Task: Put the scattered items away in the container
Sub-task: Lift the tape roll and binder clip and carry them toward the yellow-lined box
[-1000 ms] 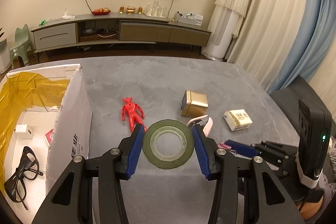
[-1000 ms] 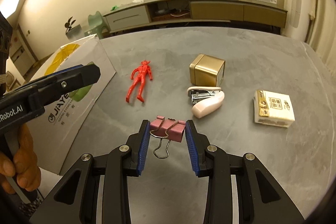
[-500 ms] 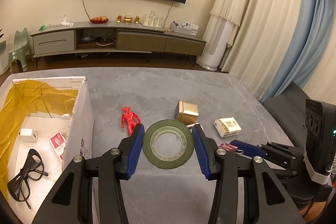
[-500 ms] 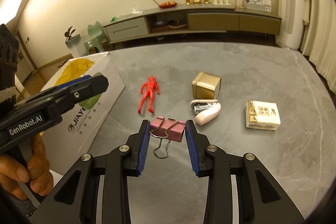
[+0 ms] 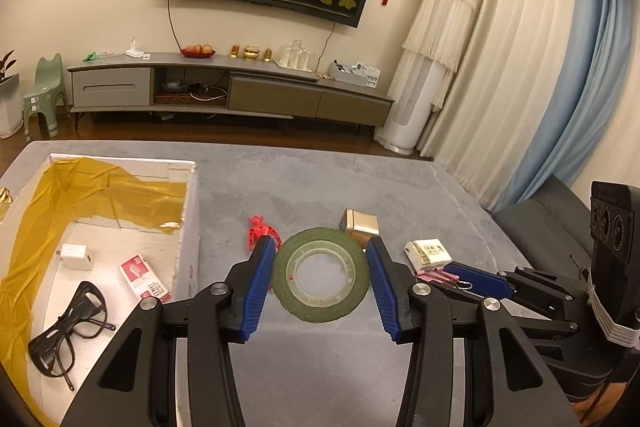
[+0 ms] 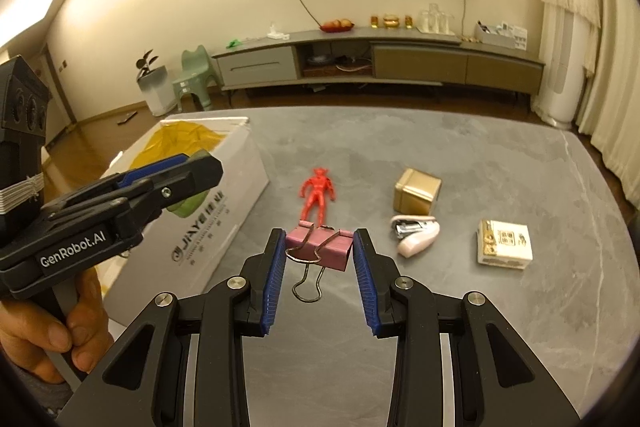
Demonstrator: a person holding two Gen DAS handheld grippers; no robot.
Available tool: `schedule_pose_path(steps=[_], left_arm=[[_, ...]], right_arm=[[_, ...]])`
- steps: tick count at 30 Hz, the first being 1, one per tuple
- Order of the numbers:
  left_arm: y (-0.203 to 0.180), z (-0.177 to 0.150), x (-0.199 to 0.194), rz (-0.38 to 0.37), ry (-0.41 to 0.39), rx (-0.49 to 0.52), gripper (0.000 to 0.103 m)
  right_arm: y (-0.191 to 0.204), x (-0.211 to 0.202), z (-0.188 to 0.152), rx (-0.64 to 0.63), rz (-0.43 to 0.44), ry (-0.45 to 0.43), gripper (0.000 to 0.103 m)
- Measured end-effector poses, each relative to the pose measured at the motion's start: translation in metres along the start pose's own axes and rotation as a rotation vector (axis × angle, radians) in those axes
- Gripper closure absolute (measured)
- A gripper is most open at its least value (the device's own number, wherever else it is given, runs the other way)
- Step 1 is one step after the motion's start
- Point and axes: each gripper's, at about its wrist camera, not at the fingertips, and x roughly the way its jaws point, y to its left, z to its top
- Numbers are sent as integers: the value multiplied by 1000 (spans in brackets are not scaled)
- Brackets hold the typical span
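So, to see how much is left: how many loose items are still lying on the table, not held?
4: the red figure, the gold tin to its right, the pink stapler in front of the tin, and the small printed box farthest right. The white box could hide others.

We look from the left wrist camera forward along the left gripper (image 5: 321, 281), high over the grey table (image 5: 304, 187), toward the TV console (image 5: 224, 83), with the white box (image 5: 188, 227) left of its fingers. Our right wrist view faces the same wall from the right gripper (image 6: 319, 261). Both share the red figure (image 6: 318, 197), gold tin (image 6: 417, 189) and box.
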Motion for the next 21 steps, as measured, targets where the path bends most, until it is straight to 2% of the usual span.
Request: schedule_pose_path(steps=[11,21], left_arm=[[24,2,-37,-4,-57,-49,55],[67,11,-70,25,-123,-138,55]], right_arm=[[39,-4,10,-63,22,-18,67],[78,-4,24,-138,62,-39,67]])
